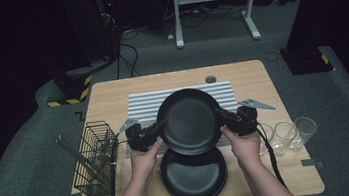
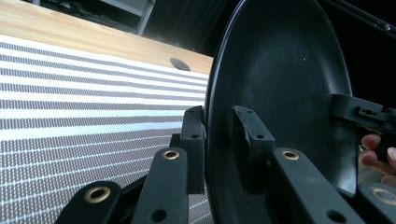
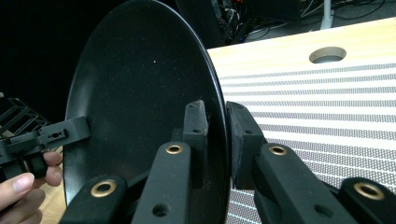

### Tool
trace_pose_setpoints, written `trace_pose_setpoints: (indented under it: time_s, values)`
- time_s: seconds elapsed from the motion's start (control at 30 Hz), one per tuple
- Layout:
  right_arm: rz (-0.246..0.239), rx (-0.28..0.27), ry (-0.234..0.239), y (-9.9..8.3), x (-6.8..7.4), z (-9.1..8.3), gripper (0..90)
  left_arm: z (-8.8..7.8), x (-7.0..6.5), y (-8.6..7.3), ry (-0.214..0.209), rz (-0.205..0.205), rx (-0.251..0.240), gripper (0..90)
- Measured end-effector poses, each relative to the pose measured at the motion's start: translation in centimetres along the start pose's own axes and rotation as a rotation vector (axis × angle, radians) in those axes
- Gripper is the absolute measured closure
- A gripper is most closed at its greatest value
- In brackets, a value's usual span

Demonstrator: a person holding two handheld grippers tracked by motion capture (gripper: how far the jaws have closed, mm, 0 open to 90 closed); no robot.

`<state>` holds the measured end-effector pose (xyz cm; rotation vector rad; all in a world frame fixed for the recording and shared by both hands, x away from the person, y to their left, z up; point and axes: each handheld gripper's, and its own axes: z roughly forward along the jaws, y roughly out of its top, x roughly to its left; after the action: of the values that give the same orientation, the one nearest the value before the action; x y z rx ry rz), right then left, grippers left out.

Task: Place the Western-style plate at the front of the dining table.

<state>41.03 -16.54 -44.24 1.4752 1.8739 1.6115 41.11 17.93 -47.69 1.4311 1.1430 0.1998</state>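
Now both grippers, left gripper and right gripper, apparently clamp tilted black plate.

Two black plates, a grey-and-white striped mat, a black wire basket, pale wooden table.

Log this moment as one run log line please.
left gripper: shut on upper black plate | right gripper: shut on same plate | plate: tilted, above striped mat

wooden table, striped mat, plate, perhaps glasses
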Motion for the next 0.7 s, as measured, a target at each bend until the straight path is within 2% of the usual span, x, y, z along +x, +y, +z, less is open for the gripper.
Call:
trace_pose_setpoints:
  time_s: [0.27, 0.47, 0.7]
  values:
    - [-0.018, -0.005, -0.015, 0.8, 0.0, 0.5, 79.4, 0.5, 0.4, 0.6, -0.001, -0.008, -0.008, 74.7]
    - [-0.020, -0.008, -0.019, 1.2, -0.1, 1.2, 79.2, 0.8, 0.7, 1.1, 0.012, 0.001, -0.015, 74.6]
    - [-0.026, -0.003, -0.021, 1.7, -0.1, 2.3, 78.9, 1.0, 1.4, 1.3, 0.019, -0.014, -0.023, 74.6]
